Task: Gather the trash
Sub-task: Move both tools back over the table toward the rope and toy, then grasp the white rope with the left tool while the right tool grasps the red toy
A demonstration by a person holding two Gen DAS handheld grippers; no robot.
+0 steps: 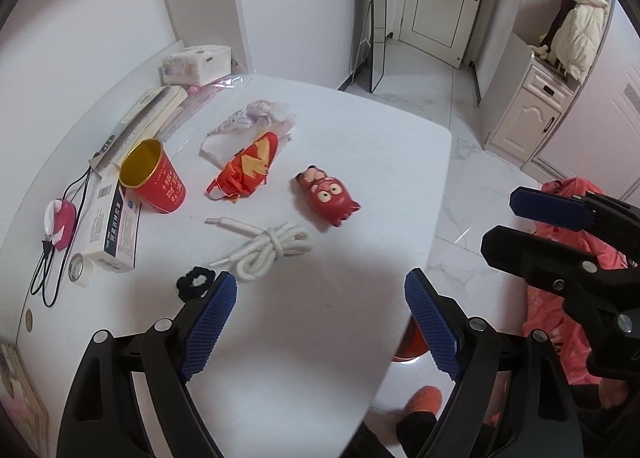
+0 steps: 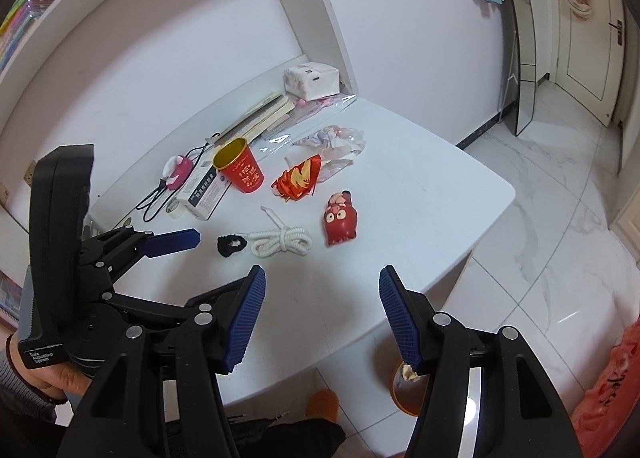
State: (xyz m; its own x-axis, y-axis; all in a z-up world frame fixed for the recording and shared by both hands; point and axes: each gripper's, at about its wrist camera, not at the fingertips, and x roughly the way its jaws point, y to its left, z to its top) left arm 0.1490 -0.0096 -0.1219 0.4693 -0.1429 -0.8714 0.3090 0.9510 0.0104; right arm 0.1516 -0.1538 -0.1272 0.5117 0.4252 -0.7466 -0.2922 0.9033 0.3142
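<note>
On the white table (image 1: 340,130) lie a red paper cup (image 1: 154,178) on its side, a crumpled red wrapper (image 1: 244,168), a crumpled clear and white plastic bag (image 1: 248,124), a red pig toy (image 1: 328,194), a coiled white cord (image 1: 260,248) and a black hair tie (image 1: 194,282). My left gripper (image 1: 320,322) is open and empty over the table's near edge. My right gripper (image 2: 322,314) is open and empty beside it, also above the near edge. An orange bin (image 2: 408,386) with trash in it stands on the floor under the table edge.
Along the wall side are a tissue pack (image 1: 196,64), books (image 1: 152,114), a medicine box (image 1: 116,230), a tape roll (image 1: 80,268) and a pink gadget with a black cable (image 1: 60,222). A pink bag (image 1: 560,298) lies on the floor at the right.
</note>
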